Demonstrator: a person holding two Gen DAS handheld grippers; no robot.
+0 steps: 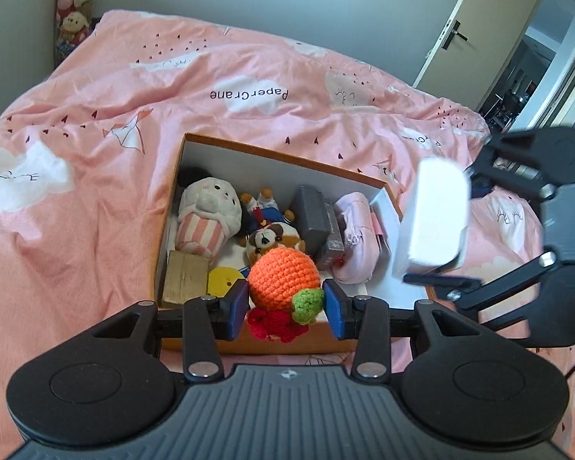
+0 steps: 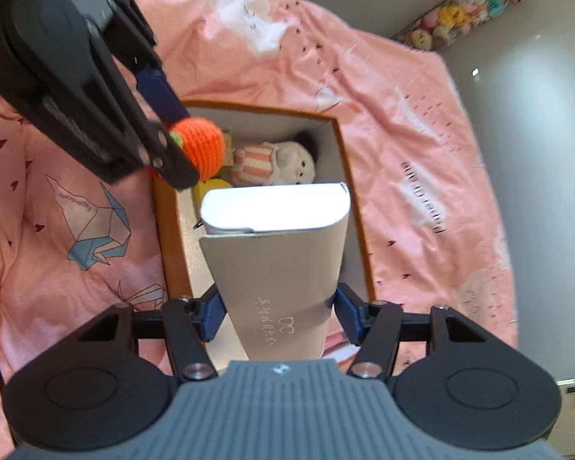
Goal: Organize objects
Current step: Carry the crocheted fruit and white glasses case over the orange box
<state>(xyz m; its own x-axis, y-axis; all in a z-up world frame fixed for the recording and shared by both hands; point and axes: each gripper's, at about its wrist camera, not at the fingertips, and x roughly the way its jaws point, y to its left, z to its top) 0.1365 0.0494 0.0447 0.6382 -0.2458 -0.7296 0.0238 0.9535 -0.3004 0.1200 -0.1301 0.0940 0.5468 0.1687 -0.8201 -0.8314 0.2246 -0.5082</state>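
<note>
My left gripper (image 1: 285, 308) pinches the soft, light crochet orange (image 1: 283, 281) by its leafy end above the box (image 1: 249, 151); my right gripper (image 2: 280, 316) clamps the stiff, slick white carton (image 2: 276, 253) over the box's right edge.

Your left gripper (image 1: 285, 308) has matt black plastic arms and blue pads pressing an orange crocheted yarn ball (image 1: 283, 281), rough and knobbly. Your right gripper (image 2: 280, 316) clamps a smooth white cardboard carton (image 2: 276, 253) with a faint sheen. The orange-walled, white-lined box (image 1: 249, 161) looks like matt card. The pink printed cotton bedspread (image 1: 115, 88) is soft and creased. The striped plush toy (image 1: 207, 218) looks fleecy, perhaps velour.
</note>
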